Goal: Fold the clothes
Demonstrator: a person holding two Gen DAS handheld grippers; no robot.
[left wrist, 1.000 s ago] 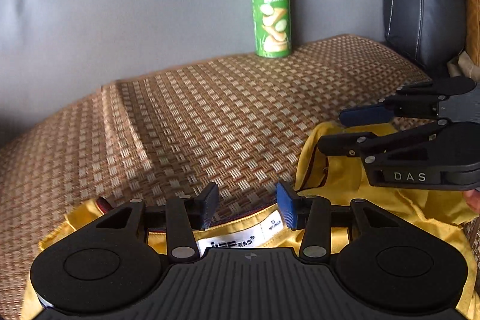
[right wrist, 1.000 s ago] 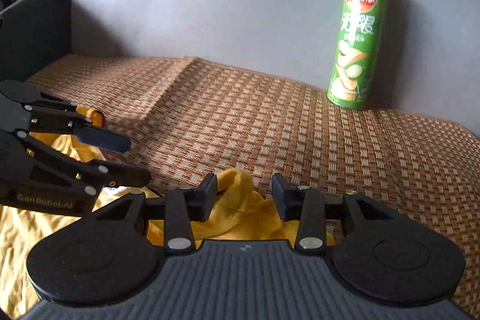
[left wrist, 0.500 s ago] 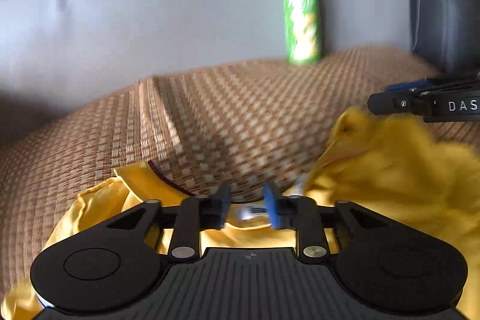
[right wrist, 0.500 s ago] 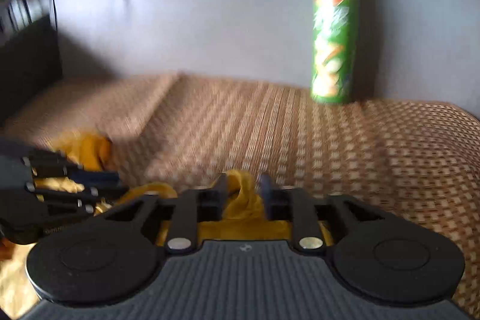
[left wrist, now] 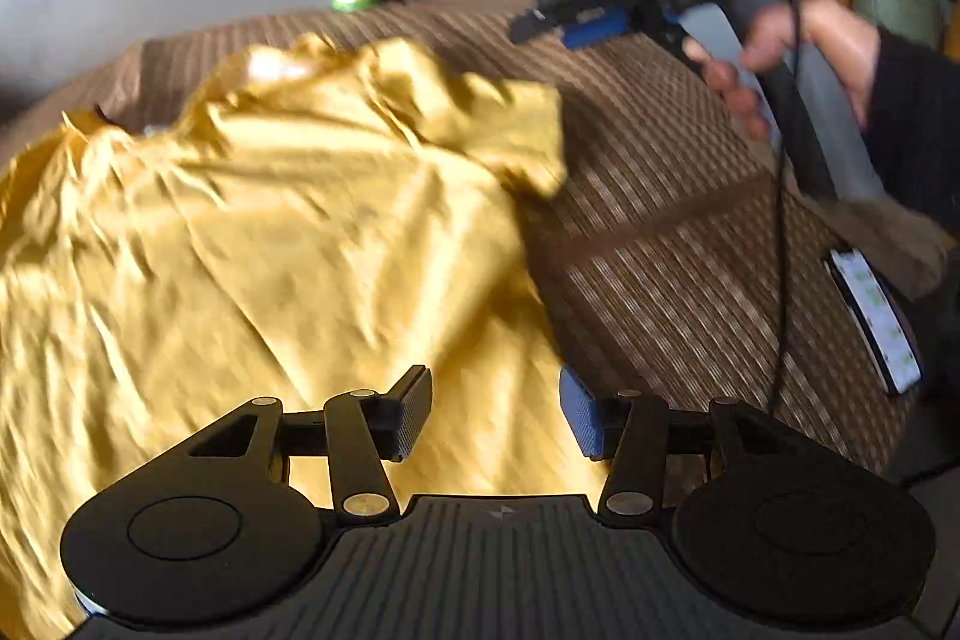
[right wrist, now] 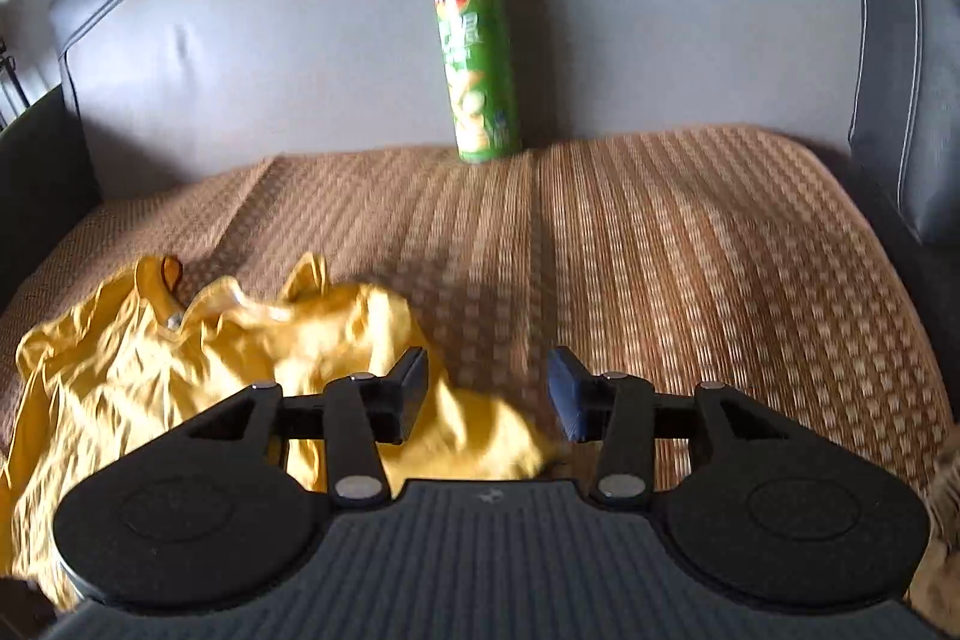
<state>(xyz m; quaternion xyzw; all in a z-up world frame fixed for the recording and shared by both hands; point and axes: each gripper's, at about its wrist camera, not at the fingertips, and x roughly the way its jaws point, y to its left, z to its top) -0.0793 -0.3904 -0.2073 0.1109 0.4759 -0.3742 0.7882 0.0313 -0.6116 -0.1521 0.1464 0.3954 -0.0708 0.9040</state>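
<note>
A yellow shirt (left wrist: pixel 288 220) lies crumpled on the woven brown sofa seat (left wrist: pixel 672 244). It also shows in the right wrist view (right wrist: pixel 180 370) at the lower left. My left gripper (left wrist: pixel 495 415) is open and empty, above the shirt's near edge. My right gripper (right wrist: pixel 487 391) is open and empty, above the shirt's right edge. The right gripper also shows in the left wrist view (left wrist: pixel 540 25), held in a hand at the upper right, clear of the shirt.
A green chip can (right wrist: pixel 477 58) stands upright against the grey sofa backrest (right wrist: pixel 270 58). A dark armrest cushion (right wrist: pixel 912 40) bounds the seat on the right. A phone (left wrist: pixel 876 319) lies at the seat's right edge.
Both grippers were shut on the shirt half a second ago and have opened and let it go. Both have pulled back and up. The shirt now lies spread on the seat.
</note>
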